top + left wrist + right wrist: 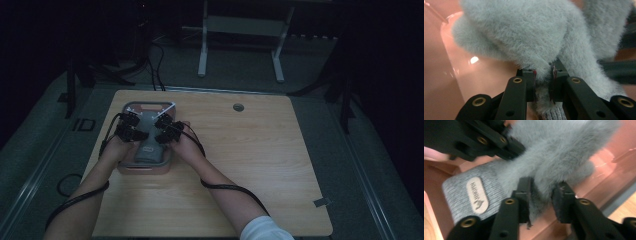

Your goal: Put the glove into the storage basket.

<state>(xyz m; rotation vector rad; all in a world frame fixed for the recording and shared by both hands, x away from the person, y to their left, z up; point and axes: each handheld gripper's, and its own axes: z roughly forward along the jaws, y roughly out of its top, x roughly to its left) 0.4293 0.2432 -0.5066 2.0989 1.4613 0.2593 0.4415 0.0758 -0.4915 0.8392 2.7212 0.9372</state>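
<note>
A grey fluffy glove with a knitted cuff and a sewn label lies in a pink tray at the left of the wooden table. In the left gripper view, my left gripper is shut on a fold of the glove's fur, just above the tray floor. My right gripper pinches the fur close by, with the left gripper right beside it. From above, the left gripper and right gripper sit side by side over the tray.
The wooden table stretches to the right, with a round grommet hole near its far edge. A thin white stick lies at the tray's far right corner. A white table frame stands behind. Black cables trail from both grippers.
</note>
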